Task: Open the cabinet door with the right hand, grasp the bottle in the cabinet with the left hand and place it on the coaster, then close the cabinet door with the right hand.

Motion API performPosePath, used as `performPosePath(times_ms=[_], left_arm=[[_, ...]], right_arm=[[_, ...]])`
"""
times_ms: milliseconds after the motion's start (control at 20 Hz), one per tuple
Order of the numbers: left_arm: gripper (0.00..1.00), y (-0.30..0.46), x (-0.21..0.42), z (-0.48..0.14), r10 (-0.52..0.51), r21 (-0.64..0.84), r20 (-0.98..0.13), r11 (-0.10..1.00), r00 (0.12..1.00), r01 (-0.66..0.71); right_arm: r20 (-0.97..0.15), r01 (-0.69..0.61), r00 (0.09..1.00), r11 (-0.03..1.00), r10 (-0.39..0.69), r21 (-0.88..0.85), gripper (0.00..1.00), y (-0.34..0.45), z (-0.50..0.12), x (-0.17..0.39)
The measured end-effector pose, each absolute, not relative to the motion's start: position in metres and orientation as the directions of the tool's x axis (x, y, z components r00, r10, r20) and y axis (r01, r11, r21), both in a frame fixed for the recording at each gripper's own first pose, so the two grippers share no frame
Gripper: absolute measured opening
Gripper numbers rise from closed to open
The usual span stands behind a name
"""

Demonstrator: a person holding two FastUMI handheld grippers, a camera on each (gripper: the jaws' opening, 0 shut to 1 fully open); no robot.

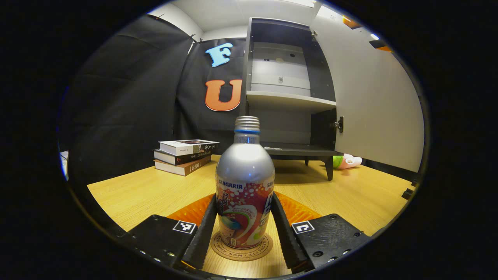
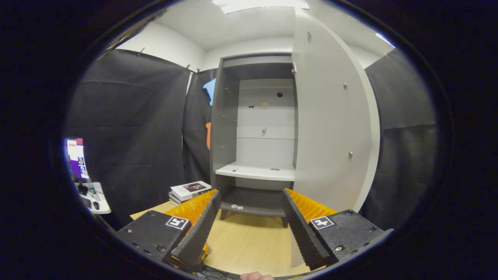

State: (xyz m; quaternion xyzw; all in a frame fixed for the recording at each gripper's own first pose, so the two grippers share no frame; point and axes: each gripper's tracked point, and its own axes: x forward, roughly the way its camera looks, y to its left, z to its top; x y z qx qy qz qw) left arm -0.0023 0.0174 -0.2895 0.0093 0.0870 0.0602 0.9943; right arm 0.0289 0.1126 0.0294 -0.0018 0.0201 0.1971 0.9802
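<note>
A silver bottle [image 1: 244, 182] with a red, bubbly label stands upright on a round cork coaster [image 1: 241, 251] on the wooden table. My left gripper [image 1: 244, 198] is shut on the bottle, one finger pressed against each side of its lower body. Behind it the dark cabinet [image 1: 288, 101] stands with its white door [image 1: 369, 109] swung wide open to the right; its shelves are bare. In the right gripper view, my right gripper [image 2: 251, 192] is open and holds nothing, facing the cabinet [image 2: 256, 171] from a distance. The open door [image 2: 330, 128] is up and to the right of its fingers.
A stack of three books [image 1: 184, 155] lies on the table [image 1: 136, 190] left of the cabinet. A green and pink toy [image 1: 346, 160] lies under the open door. A small side table with a monitor [image 2: 76, 157] stands at the far left.
</note>
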Motion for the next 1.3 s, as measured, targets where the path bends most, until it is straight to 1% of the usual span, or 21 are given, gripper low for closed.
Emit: performPosePath(times_ms=[300, 450, 550, 600, 700, 750, 850, 900, 1000, 1050, 1100, 1150, 1200, 1250, 1300], left_arm=[[0.74, 0.018, -0.003, -0.290, 0.121, 0.031, -0.159, 0.993, 0.980, -0.118], [0.80, 0.019, -0.005, -0.289, 0.136, 0.036, -0.163, 0.991, 0.977, -0.132], [0.80, 0.017, -0.006, -0.281, 0.130, 0.035, -0.147, 0.991, 0.981, -0.126], [0.80, 0.017, -0.006, -0.272, 0.126, 0.034, -0.130, 0.992, 0.983, -0.123], [0.84, 0.015, -0.006, -0.254, 0.112, 0.033, -0.102, 0.993, 0.988, -0.109], [0.87, 0.017, -0.007, -0.243, 0.111, 0.034, -0.087, 0.994, 0.990, -0.108], [0.88, 0.022, -0.012, -0.218, 0.116, 0.034, -0.077, 0.993, 0.990, -0.113], [0.89, 0.025, -0.016, -0.206, 0.119, 0.038, -0.081, 0.992, 0.990, -0.117], [0.90, 0.030, -0.019, -0.185, 0.114, 0.036, -0.148, 0.993, 0.982, -0.110], [0.93, 0.030, -0.021, -0.174, 0.109, 0.028, -0.181, 0.994, 0.977, -0.106], [0.94, 0.029, -0.022, -0.158, 0.095, 0.012, -0.189, 0.995, 0.977, -0.095], [0.94, 0.027, -0.021, -0.143, 0.086, 0.006, -0.198, 0.996, 0.976, -0.086], [0.84, 0.026, -0.022, -0.127, 0.075, 0.007, -0.195, 0.997, 0.978, -0.075], [0.94, 0.026, -0.024, -0.111, 0.071, 0.008, -0.188, 0.997, 0.980, -0.071], [0.95, 0.026, -0.023, -0.097, 0.066, 0.007, -0.177, 0.998, 0.982, -0.066]], right_arm=[[-0.038, -0.384, 0.923, 0.923, 0.384, -0.002, 0.99, 0.115, 0.030, 0.034], [-0.044, -0.382, 0.923, 0.924, 0.382, -0.008, 0.98, 0.115, 0.028, 0.034], [-0.045, -0.382, 0.923, 0.924, 0.381, -0.011, 0.98, 0.116, 0.027, 0.034], [-0.046, -0.382, 0.923, 0.924, 0.382, -0.012, 0.98, 0.116, 0.027, 0.033], [-0.046, -0.384, 0.922, 0.923, 0.383, -0.006, 0.98, 0.117, 0.027, 0.031], [-0.042, -0.387, 0.921, 0.922, 0.386, -0.001, 0.98, 0.118, 0.028, 0.029], [-0.030, -0.388, 0.921, 0.922, 0.388, -0.001, 0.99, 0.117, 0.032, 0.025], [-0.025, -0.387, 0.922, 0.922, 0.386, -0.003, 0.98, 0.115, 0.033, 0.023], [-0.027, -0.388, 0.921, 0.922, 0.388, -0.002, 0.98, 0.113, 0.035, 0.018], [-0.023, -0.389, 0.921, 0.921, 0.389, 0.000, 0.98, 0.113, 0.038, 0.015], [-0.016, -0.385, 0.923, 0.923, 0.384, -0.001, 0.99, 0.110, 0.040, 0.013], [0.000, -0.378, 0.926, 0.926, 0.378, 0.002, 0.98, 0.108, 0.045, 0.011], [0.009, -0.372, 0.928, 0.928, 0.371, 0.006, 0.99, 0.107, 0.047, 0.010], [0.005, -0.364, 0.931, 0.931, 0.364, 0.012, 0.98, 0.105, 0.047, 0.009], [0.005, -0.356, 0.934, 0.934, 0.356, 0.023, 0.98, 0.103, 0.047, 0.009]])
